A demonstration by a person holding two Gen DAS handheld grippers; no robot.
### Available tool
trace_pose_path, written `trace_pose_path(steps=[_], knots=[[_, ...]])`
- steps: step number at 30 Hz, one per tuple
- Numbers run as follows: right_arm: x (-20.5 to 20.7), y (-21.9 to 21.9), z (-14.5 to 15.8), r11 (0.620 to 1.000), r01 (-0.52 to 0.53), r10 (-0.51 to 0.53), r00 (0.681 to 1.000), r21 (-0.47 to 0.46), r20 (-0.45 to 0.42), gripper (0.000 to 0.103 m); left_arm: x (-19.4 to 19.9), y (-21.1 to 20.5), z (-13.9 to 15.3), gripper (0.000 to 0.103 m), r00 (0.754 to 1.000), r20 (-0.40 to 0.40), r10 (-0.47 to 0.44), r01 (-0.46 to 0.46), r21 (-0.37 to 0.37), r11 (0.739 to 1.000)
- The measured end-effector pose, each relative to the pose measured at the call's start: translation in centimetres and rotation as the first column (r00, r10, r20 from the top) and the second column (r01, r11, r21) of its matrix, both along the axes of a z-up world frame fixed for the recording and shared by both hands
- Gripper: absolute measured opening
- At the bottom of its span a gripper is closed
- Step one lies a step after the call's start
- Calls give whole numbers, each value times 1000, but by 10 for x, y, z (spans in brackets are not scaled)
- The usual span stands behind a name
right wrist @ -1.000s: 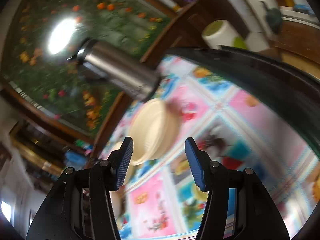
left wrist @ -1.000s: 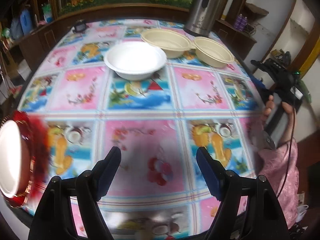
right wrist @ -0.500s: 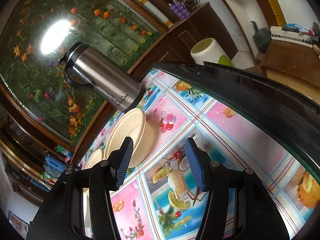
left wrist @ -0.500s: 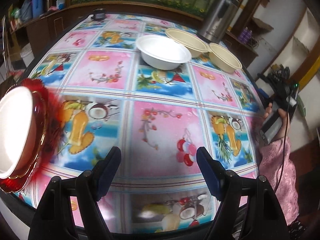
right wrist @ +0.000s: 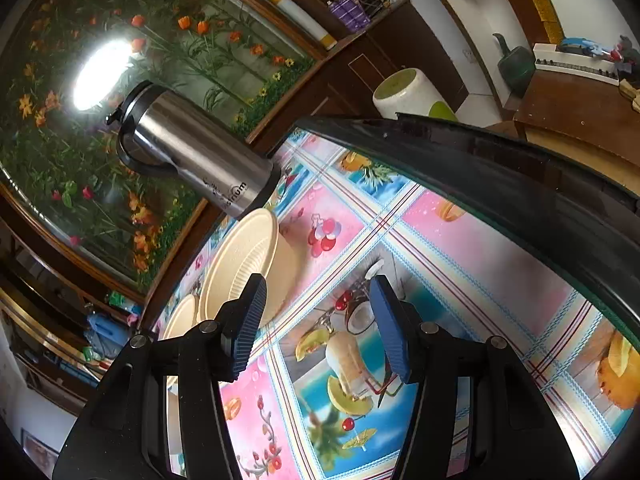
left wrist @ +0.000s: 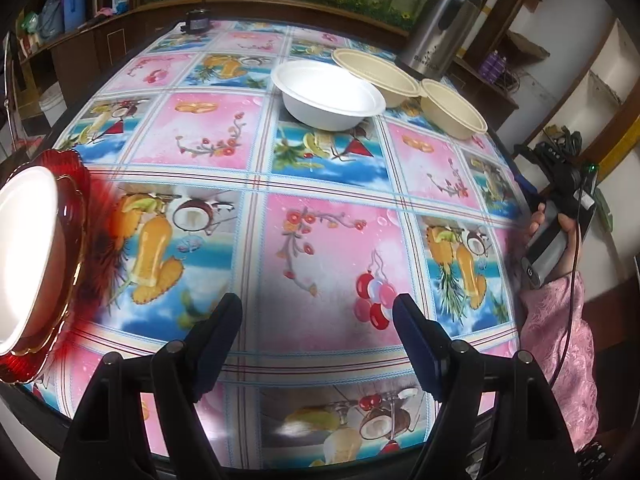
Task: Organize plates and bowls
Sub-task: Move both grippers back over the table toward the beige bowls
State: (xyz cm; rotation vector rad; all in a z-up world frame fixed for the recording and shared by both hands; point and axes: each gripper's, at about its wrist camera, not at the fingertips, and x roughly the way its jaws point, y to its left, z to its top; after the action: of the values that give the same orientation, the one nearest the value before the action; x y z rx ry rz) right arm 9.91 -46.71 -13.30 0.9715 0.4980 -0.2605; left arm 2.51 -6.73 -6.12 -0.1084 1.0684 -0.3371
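Observation:
A white bowl [left wrist: 328, 96] stands at the far side of the table. Behind it and to its right stand two beige bowls [left wrist: 376, 76] [left wrist: 452, 110]. At the left edge a white plate [left wrist: 24, 252] lies on a red glass plate [left wrist: 76, 200]. My left gripper [left wrist: 316, 308] hangs open above the near middle of the tablecloth, holding nothing. My right gripper [right wrist: 318, 286] is open and empty, tilted over the table's right side. The nearer beige bowl [right wrist: 244, 264] lies just beyond its left finger, apart from it. A hand holds that gripper [left wrist: 560, 184] at the table's right rim.
A steel thermos jug [left wrist: 440, 28] [right wrist: 196, 156] stands at the far right corner behind the bowls. The table [right wrist: 500, 168] has a dark raised rim. A small dark object [left wrist: 196, 24] sits at the far edge. Cabinets and a flower mural surround the table.
The left view has slid so that the red plate stack shows more fully at the left and the bowls sit further right. The right view has rolled, and the beige bowl now lies closer to the left finger.

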Motion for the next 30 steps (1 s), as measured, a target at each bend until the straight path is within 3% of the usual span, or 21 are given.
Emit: trace_pose_path(steps=[9, 16, 21, 26, 30], knots=[[-1, -1, 6, 997, -40, 37, 998, 65, 46, 54, 8, -11, 11, 78, 1000, 13, -18, 17, 54, 998], [6, -4, 6, 983, -104, 96, 993, 151, 65, 54, 38, -42, 25, 78, 998, -33, -59, 61, 38, 997], [15, -9, -1, 954, -149, 130, 987, 261, 91, 54, 71, -79, 35, 78, 996, -54, -77, 80, 53, 995], [39, -22, 7, 945, -139, 128, 990, 295, 56, 54, 109, -118, 31, 78, 990, -129, -61, 60, -8, 998], [79, -35, 17, 951, -161, 172, 985, 265, -18, 54, 140, -146, 22, 78, 979, -204, -20, 5, -72, 997]])
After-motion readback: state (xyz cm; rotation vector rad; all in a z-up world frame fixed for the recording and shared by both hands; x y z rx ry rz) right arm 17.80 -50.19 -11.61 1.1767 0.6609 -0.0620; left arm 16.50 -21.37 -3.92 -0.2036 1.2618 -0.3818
